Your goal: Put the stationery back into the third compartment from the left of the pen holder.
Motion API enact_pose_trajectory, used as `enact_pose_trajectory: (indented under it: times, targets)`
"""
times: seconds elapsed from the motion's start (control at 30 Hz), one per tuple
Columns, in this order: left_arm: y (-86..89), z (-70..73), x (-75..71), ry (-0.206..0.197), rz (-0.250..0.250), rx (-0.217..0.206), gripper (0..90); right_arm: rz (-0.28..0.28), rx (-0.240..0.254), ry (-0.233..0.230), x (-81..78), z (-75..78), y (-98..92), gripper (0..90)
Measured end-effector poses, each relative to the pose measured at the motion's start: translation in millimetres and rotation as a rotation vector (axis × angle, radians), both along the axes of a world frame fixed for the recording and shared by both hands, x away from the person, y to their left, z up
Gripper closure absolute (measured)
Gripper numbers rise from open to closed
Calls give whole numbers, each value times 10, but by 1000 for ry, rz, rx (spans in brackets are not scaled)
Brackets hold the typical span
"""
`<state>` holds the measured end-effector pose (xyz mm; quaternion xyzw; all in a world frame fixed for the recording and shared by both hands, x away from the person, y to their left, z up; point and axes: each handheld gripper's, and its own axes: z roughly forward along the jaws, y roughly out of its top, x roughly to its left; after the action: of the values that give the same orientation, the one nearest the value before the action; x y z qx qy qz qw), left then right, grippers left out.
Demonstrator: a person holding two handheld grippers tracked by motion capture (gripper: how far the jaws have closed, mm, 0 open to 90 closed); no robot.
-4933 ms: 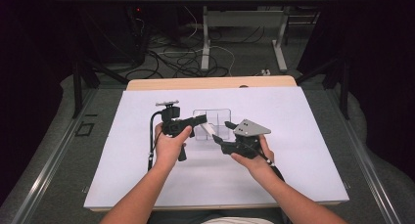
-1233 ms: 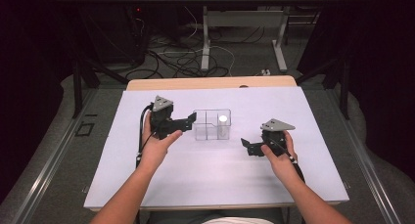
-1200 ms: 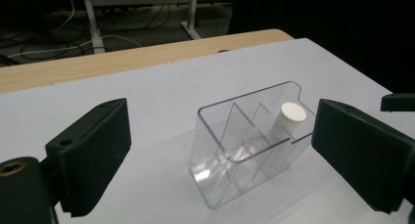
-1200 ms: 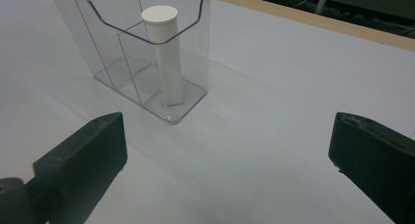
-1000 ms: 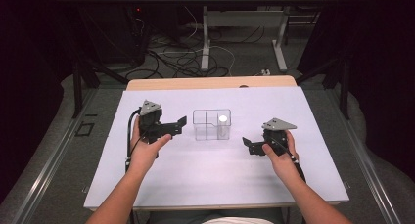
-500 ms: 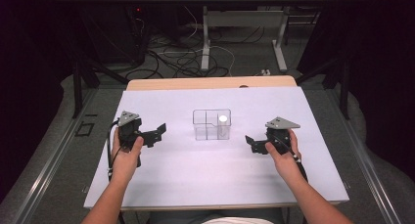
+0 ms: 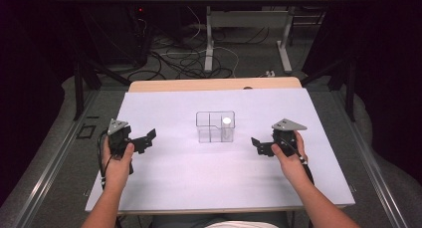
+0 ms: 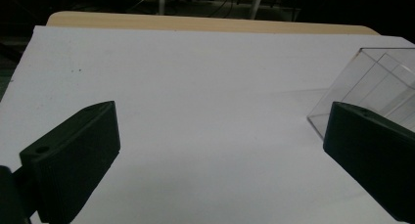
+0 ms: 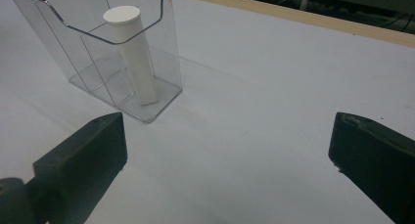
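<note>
So there's a clear bin [image 7: 215, 127] sitting mid-table on the white sheet [image 7: 219, 178], split into compartments, and a white cylinder [image 7: 227, 122] stands upright in the right-hand one (right as seen from the high view). In the right gripper view the cylinder [image 9: 131, 53] leans a touch against the bin [image 9: 161, 62] wall, bottom end on the floor of its compartment.

Left gripper [image 7: 145, 138] is off to the left of the bin, well apart from it, jaws spread wide with nothing between them. Its own view shows just bare sheet [image 8: 195, 111] in the gap, with a corner of the bin [image 8: 372, 82] poking in at the right edge.

Right gripper [image 7: 258, 145] sits to the right of the bin, nearer but not touching, jaws also wide and empty. Both point inward toward the bin.
</note>
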<state>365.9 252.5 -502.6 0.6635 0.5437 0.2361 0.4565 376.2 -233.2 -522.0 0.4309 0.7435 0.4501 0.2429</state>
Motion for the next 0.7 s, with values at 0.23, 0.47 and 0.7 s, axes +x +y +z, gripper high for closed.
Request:
enact_pose_trajectory:
  times: [0.23,0.47,0.7]
  targets:
    - [94,-115,21,26,23,-4,3,-6,-7,13,20,-43,-21,2]
    - [164,-195,43,50,43,-13,3,-22,12,27,35,-63,-62,2]
    - [195,-248,53,77,60,-7,5,-27,26,37,47,-81,-83,3]
